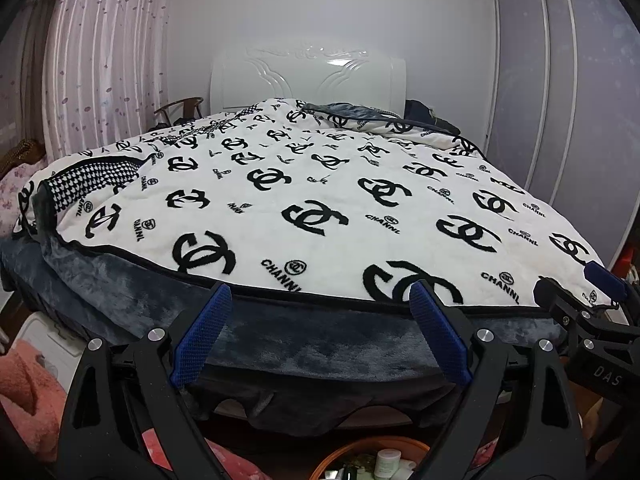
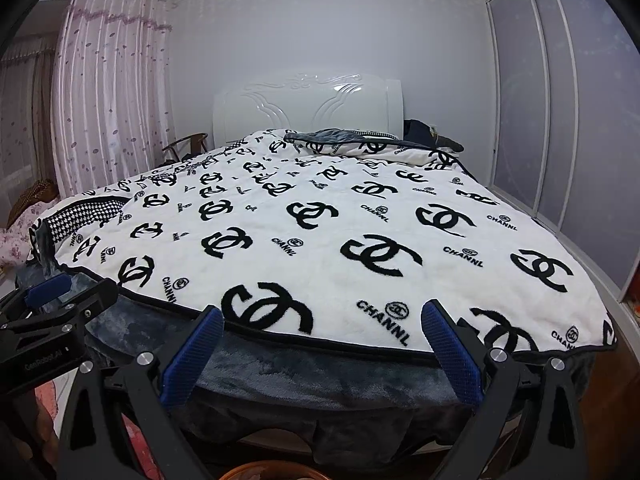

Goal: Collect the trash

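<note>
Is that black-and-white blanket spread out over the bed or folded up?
Spread out. The blanket lies flat across nearly the whole bed, its black-trimmed edge running along the foot; only the far corner near the headboard is turned back.

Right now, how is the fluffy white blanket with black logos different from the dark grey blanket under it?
The white logo-printed blanket is patterned and lies on top; the dark grey plush blanket is plain, lies beneath, and hangs over the bed's near edge. Both look soft and fuzzy.
</note>
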The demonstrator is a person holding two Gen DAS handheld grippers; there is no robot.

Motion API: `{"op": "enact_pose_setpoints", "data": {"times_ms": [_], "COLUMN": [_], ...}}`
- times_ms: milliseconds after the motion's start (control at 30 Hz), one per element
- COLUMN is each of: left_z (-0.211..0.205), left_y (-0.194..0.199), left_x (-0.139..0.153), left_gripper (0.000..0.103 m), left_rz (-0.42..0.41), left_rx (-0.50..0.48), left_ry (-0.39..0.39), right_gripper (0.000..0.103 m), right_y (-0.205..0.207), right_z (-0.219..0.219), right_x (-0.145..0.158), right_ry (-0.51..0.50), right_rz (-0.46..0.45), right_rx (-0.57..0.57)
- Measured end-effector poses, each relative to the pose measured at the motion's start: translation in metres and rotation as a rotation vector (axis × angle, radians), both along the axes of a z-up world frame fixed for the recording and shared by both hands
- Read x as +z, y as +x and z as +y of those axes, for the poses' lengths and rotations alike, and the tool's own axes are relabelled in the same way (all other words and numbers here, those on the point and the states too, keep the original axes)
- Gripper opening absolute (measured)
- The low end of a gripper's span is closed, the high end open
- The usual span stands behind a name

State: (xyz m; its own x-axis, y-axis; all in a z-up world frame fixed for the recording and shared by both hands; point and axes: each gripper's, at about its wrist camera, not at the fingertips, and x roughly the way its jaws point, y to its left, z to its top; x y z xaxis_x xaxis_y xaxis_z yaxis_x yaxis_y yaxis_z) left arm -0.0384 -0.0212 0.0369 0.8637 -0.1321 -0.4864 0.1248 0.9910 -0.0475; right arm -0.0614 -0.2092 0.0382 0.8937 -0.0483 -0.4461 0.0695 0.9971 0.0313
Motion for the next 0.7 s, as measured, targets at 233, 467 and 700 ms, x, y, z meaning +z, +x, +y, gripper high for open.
{"op": "enact_pose_setpoints", "data": {"times_ms": [233, 467, 700], "left_z": [-0.0005, -0.0007, 0.0002], "left_y": [-0.0005, -0.0011, -0.0025], "left_x": [0.0, 0.0007, 0.0024], "left_gripper": [0.088, 0.088, 0.088], "left_rz": [0.0, -0.004, -0.003], "left_rx": [-0.001, -0.002, -0.008], "left_ry": [-0.001, 0.001, 0.002], "right_gripper": [0.098, 0.098, 0.098], "right_y": [-0.0001, -0.0034, -0.0039], "right_z": [-0.0004, 0.0002, -0.0003], "right_x": [-0.0002, 0.0004, 0.0], "right_ry": [0.001, 0.0, 0.001], "right_rz": [0.0, 0.0, -0.001], "right_rx": [0.003, 0.0, -0.002]}}
